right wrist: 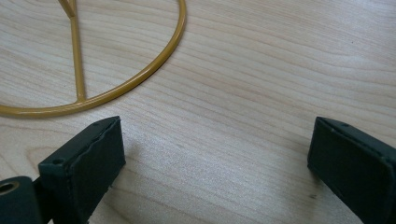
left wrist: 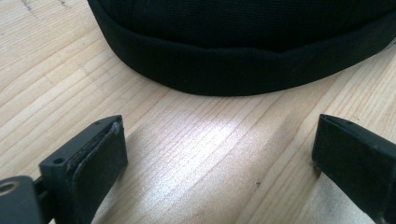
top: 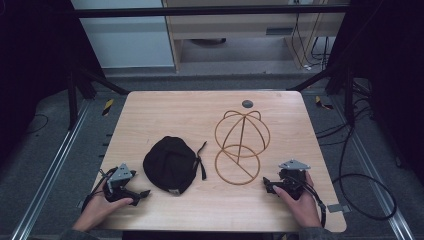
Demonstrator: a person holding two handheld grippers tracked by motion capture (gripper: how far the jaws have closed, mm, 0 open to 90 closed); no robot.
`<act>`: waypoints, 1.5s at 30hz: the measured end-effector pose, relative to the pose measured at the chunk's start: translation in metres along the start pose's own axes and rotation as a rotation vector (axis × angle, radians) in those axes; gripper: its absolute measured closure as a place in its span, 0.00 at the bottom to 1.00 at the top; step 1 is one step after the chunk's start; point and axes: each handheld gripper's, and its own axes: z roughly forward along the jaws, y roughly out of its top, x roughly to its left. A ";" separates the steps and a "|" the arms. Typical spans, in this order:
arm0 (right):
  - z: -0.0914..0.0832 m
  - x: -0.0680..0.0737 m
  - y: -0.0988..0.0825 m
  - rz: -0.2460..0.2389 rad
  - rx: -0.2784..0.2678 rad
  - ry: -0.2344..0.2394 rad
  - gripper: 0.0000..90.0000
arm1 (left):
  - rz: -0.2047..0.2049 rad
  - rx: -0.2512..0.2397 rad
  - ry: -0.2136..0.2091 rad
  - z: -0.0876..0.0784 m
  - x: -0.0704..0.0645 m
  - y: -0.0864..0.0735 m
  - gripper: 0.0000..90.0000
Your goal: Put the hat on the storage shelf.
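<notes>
Left gripper (top: 142, 194): held low at the near left of the table (top: 150, 107), jaws spread wide and empty, both resting just above or on the wood; in the left gripper view the gap between them frames bare table, with the band of the black cap (left wrist: 243, 51) lying just beyond the tips, apart from them. Right gripper (top: 267, 185): held at the near right, jaws likewise spread wide, pinching nothing; in the right gripper view the near ring of the wire hat stand (right wrist: 140, 77) curves past just ahead and to the left of the jaws, not touched. Black cap (top: 170, 164): soft, crown up, flat on the table left of centre, its strap trailing off the right side; near the left gripper. Wire hat stand (top: 242, 145): mustard-yellow, a round base ring with a domed cage of hoops above, standing right of centre, just beside the cap but not touching it. Placement reads as a starting layout: cap within reach of the left tool, stand within reach of the right, each gripper aimed at its nearest item. Judged step: the approach, most likely to lift the cap by its band and set it over the dome; nothing yet gripped. Beyond the table: grey floor, cables, a pale cabinet.
</notes>
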 end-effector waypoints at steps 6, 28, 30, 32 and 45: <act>0.000 0.000 0.000 0.000 0.000 0.000 0.05 | -0.007 0.004 0.008 0.001 -0.001 0.001 0.01; 0.000 0.000 0.000 0.000 0.000 0.000 0.05 | 0.034 0.105 -0.030 -0.043 -0.007 0.049 0.04; 0.000 0.000 0.000 0.000 0.000 0.000 0.05 | 0.030 0.097 -0.033 -0.047 -0.007 0.060 0.04; 0.000 0.000 0.000 0.000 0.000 0.000 0.05 | 0.060 0.103 -0.008 -0.049 -0.008 0.074 0.04; 0.000 0.000 0.000 0.000 0.000 0.001 0.05 | 0.152 0.181 -0.003 -0.040 -0.009 0.124 0.05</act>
